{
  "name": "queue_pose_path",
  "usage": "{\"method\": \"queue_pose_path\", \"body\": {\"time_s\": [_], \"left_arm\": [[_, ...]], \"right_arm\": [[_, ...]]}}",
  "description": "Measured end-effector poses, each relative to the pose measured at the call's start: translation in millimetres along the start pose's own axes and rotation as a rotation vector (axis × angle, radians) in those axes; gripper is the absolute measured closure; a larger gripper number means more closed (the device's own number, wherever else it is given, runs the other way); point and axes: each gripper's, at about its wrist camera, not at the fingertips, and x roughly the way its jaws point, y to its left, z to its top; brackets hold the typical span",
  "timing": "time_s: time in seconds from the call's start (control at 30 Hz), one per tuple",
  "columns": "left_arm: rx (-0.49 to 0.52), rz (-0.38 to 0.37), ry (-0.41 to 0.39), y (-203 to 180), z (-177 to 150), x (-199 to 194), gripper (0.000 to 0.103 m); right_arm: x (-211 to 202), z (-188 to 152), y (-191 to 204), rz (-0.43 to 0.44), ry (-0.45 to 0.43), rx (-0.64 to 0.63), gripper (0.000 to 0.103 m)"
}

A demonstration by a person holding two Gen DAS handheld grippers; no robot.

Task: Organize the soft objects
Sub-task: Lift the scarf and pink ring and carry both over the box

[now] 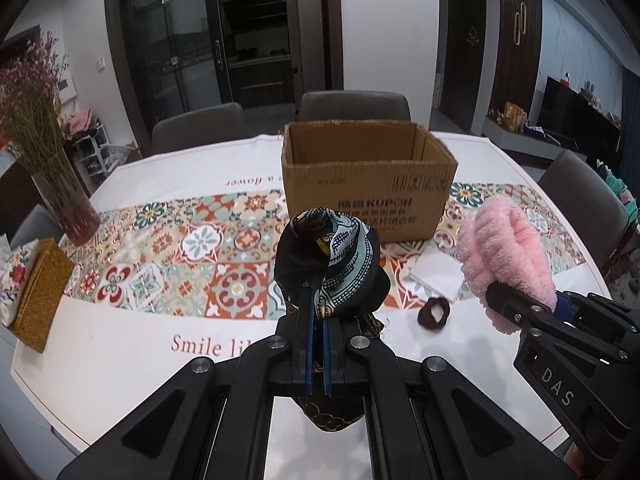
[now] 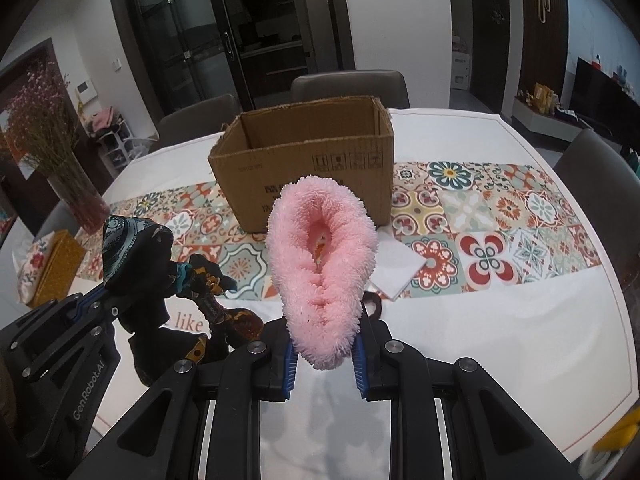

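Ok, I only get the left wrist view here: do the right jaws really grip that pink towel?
Observer: Yes, the right wrist view shows the towel squeezed between both blue pads of the right jaws.
Operator: Does my scarf dangle?
Observer: Yes, a dark, gold-patterned tail of the scarf hangs below the left jaws.
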Motion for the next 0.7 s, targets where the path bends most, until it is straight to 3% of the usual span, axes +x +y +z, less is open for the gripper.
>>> {"method": "queue_pose_path", "body": {"time_s": [0.7], "left_arm": [[0.032, -0.004, -0.072, 0, 69, -12, 0.098]], "right_arm": [[-15, 57, 5, 0.037, -0.063, 0.005, 0.079]]}}
